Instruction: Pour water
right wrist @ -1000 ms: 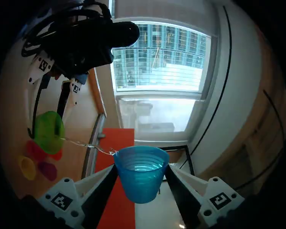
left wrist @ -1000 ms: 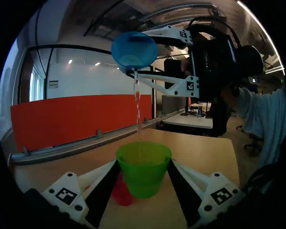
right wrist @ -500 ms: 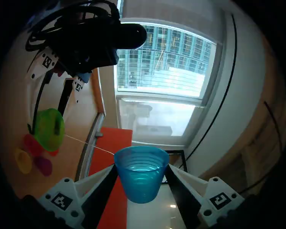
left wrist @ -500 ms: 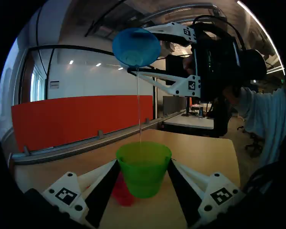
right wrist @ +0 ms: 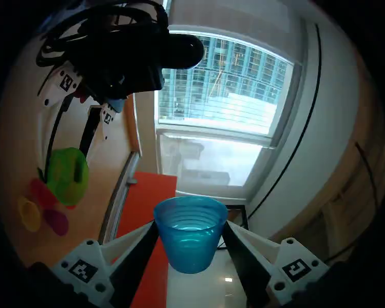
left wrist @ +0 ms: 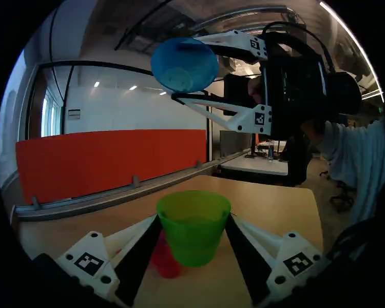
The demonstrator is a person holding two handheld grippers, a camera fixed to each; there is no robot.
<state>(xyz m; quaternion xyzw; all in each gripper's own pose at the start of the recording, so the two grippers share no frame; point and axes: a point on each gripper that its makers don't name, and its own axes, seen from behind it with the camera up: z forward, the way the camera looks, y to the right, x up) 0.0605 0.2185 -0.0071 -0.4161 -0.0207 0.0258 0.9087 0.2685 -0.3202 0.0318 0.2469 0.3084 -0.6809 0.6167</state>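
A green cup is shown at 6 o'clock in the left gripper view. It is held upright over a wooden table, with both fingers of the left gripper closed against its sides; whether it rests on the table cannot be told. A red cup is seen just behind it at 7 o'clock. At 12 o'clock, well above, a blue cup is held tipped on its side with its mouth turned down toward the green cup. It is clamped between the fingers of the right gripper. No stream of water is seen between the two cups, so the pour is judged to be at its end or paused. How much water is left in the blue cup cannot be told. If it is empty, it should next be turned upright and carried clear; if not, a steeper tilt over the green cup is called for.
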